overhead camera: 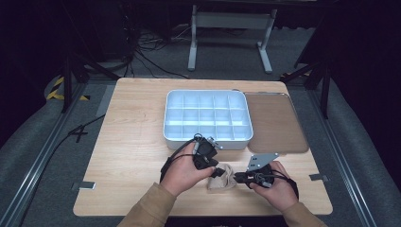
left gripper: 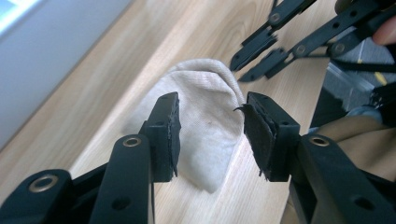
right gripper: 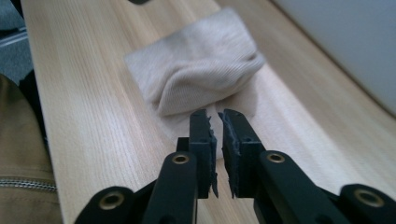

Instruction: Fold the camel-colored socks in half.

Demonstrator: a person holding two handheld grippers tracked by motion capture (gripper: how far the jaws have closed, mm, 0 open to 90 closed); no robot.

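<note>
Jaws of the left gripper point(left gripper: 212, 135) stand wide apart, one pad on each side of a beige folded cloth point(left gripper: 205, 116) that lies flat on the wooden tabletop point(left gripper: 116, 79); the cloth sits between and just beyond the pads, and whether either pad touches it cannot be told. In the left gripper view the other gripper's black jaw tips show at the top right, close together and just past the cloth's far edge.

Jaws of the right gripper point(right gripper: 217, 135) are nearly closed, a thin slit left between the worn pads, with nothing held between them. Their tips hang over the near edge of the cloth point(right gripper: 201, 70), which bunches into a soft fold across its middle.

From the high view, the cloth point(overhead camera: 223, 178) lies near the front edge of the tabletop point(overhead camera: 132, 137), between the left gripper point(overhead camera: 218, 172) and the right gripper point(overhead camera: 238, 177), whose tips point toward each other across it. A white compartment tray point(overhead camera: 206, 137) sits behind the hands, its grid of cells bare. Beside it on the right lies a brown translucent lid point(overhead camera: 276, 122), flat on the wood. Tan sleeves point(overhead camera: 151, 210) come in from the bottom.
</note>
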